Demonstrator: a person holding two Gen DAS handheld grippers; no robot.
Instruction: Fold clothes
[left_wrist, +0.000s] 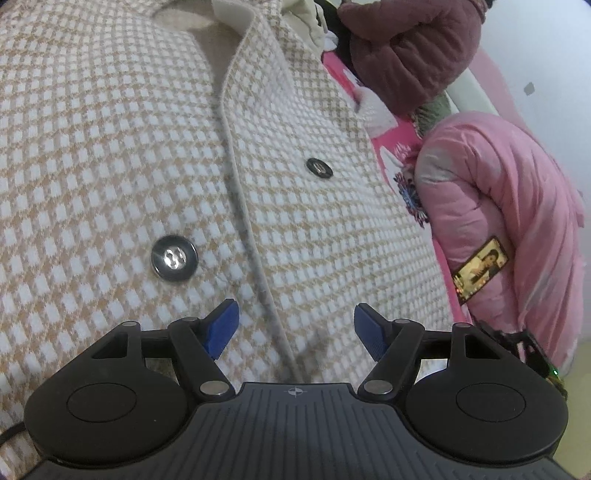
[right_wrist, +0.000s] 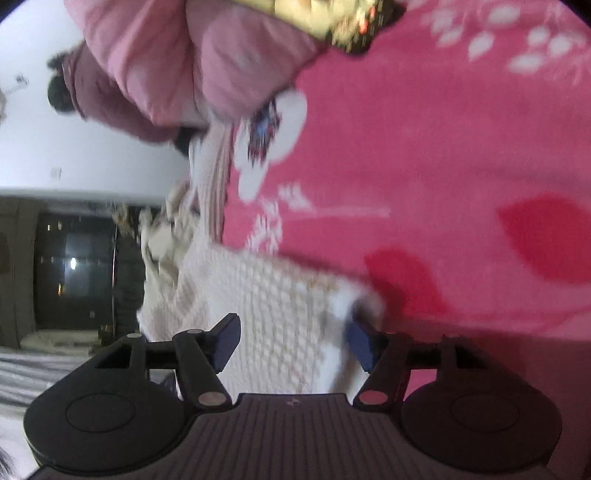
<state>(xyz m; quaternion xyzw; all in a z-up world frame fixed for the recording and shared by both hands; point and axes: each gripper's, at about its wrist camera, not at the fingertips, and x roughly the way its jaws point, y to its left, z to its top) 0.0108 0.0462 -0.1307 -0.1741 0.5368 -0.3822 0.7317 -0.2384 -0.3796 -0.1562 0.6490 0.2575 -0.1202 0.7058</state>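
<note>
Lying under left tool: checked coat.

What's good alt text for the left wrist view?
A beige-and-white checked coat with dark buttons fills the view, its front edge running between the open fingers of the left tool. A pink padded jacket lies to the right on a pink patterned cover.

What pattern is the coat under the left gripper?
Beige-and-white check coat with dark buttons; clearest in the left wrist view.
</note>
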